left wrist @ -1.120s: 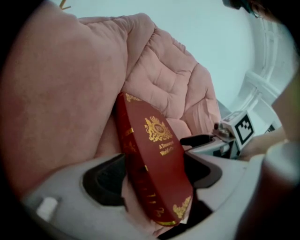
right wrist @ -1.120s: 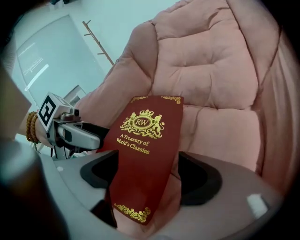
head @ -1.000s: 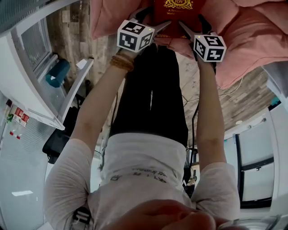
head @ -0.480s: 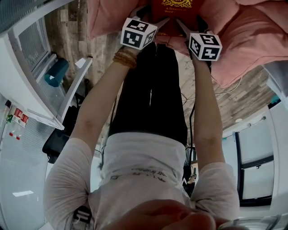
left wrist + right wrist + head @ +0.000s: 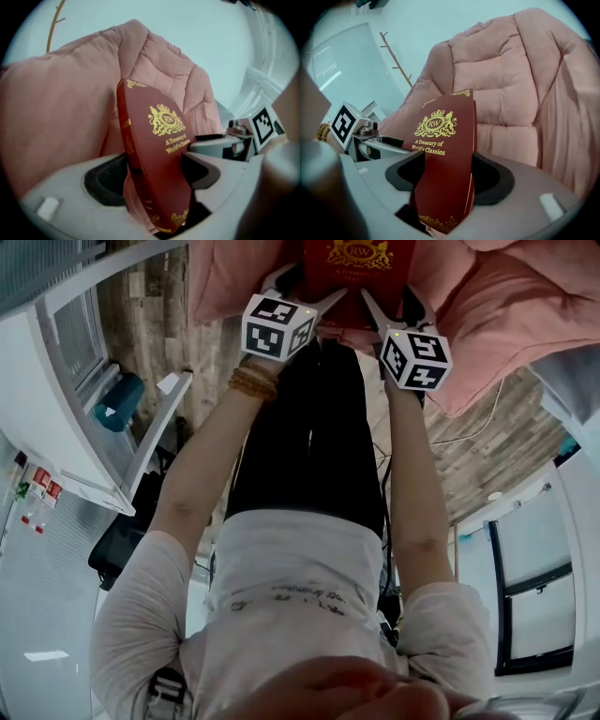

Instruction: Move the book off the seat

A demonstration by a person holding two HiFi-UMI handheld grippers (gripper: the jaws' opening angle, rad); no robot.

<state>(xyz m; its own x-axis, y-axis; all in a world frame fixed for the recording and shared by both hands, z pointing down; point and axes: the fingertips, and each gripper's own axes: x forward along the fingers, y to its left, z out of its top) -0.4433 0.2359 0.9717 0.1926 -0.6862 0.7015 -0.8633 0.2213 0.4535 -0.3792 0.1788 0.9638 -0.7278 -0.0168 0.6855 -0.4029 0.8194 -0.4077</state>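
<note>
A dark red book [image 5: 358, 263] with gold print stands on edge against the pink padded seat [image 5: 506, 324] at the top of the head view. My left gripper [image 5: 309, 287] has its lower left corner and my right gripper [image 5: 389, 301] its lower right corner. In the left gripper view the book [image 5: 157, 154] fills the gap of my left gripper [image 5: 157, 171], both pads against it. In the right gripper view the book [image 5: 443, 159] sits between the pads of my right gripper [image 5: 449, 176], whose jaws are closing on its covers.
The person's black-trousered legs [image 5: 314, 446] stand just below the seat on a wood floor. A white cabinet with a teal object [image 5: 119, 399] is at the left, and a cable [image 5: 469, 437] lies on the floor at the right. A coat stand [image 5: 396, 58] rises behind the seat.
Both grippers have slid further onto the book and drawn closer together. The right one moved left, and its jaws have narrowed against the covers.
</note>
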